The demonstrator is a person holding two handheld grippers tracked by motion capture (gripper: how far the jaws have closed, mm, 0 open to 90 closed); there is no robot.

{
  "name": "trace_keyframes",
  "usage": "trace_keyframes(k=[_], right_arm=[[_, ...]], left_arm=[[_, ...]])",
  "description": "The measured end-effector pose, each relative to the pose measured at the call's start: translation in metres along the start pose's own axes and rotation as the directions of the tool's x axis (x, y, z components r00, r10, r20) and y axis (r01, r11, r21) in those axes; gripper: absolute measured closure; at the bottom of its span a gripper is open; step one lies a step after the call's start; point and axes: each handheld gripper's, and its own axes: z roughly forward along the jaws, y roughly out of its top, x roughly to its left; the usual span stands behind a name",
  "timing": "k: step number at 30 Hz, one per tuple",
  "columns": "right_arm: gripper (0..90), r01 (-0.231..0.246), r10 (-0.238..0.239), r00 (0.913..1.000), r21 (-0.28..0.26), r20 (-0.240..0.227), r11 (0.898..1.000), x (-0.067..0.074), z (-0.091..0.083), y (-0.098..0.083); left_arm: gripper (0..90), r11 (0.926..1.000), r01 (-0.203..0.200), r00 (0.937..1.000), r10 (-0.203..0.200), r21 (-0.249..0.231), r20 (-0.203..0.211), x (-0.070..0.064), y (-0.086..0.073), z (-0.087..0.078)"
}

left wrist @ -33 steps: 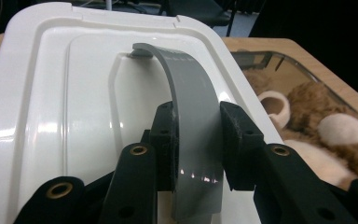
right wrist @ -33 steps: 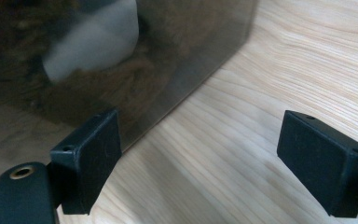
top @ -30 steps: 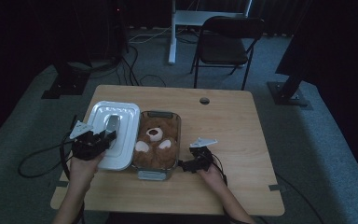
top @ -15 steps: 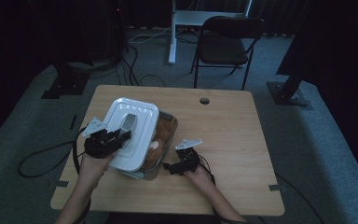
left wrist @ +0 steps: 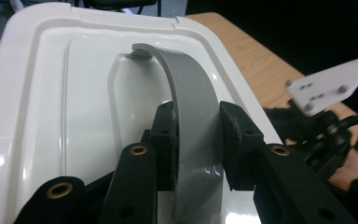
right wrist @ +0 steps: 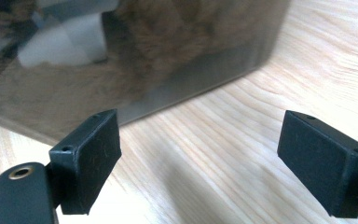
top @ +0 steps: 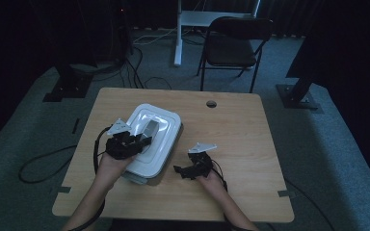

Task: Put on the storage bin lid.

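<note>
My left gripper (top: 143, 141) (left wrist: 198, 135) is shut on the grey arched handle (top: 151, 129) (left wrist: 191, 88) of a white plastic lid (top: 160, 137) (left wrist: 70, 93), one pad on each side of the strap. The lid lies tilted over a clear box (top: 142, 176) (right wrist: 182, 70). Through the box's wall a brown plush toy (right wrist: 168, 37) shows blurred. My right gripper (top: 182, 171) (right wrist: 214, 149) rests low on the wooden table (top: 250, 144) (right wrist: 270, 84) just right of the box, jaws wide open with bare wood between them. Its grey plate (left wrist: 331, 84) appears beyond the lid's edge.
A small round hole (top: 211, 103) sits near the table's far edge. Behind the table stand a dark folding chair (top: 236, 43) and a white desk leg (top: 177, 33). Cables (top: 38, 163) trail over the grey floor at the left.
My left gripper has carried the lid to the right, from beside the box to on top of it, hiding the plush toy from above. The right gripper has stayed about where it was.
</note>
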Motion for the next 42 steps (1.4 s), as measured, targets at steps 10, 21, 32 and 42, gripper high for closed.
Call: trace_keyframes(k=[10,21,32,42], right_arm=[[12.6,-0.021,0.021,0.9997,-0.010,0.014,1.000,-0.008,-0.006,-0.005],[12.6,-0.031,0.031,0.9994,-0.008,0.014,0.999,-0.008,-0.005,-0.005],[12.6,-0.050,0.050,0.9987,-0.002,0.014,0.999,-0.013,-0.005,-0.008],[12.6,-0.065,0.065,0.9978,0.001,0.013,0.998,-0.014,-0.005,-0.009]], left_arm=[[69.4,0.9989,-0.003,0.9998,0.002,0.047,0.021,0.006,0.002,0.012],[69.3,0.9986,0.012,0.9989,-0.015,0.052,0.046,0.011,0.001,0.016],[69.4,0.9981,0.050,0.9983,-0.051,0.037,0.026,0.008,-0.004,0.015],[69.4,0.9969,0.059,0.9969,-0.062,0.052,0.049,0.010,-0.010,0.019]])
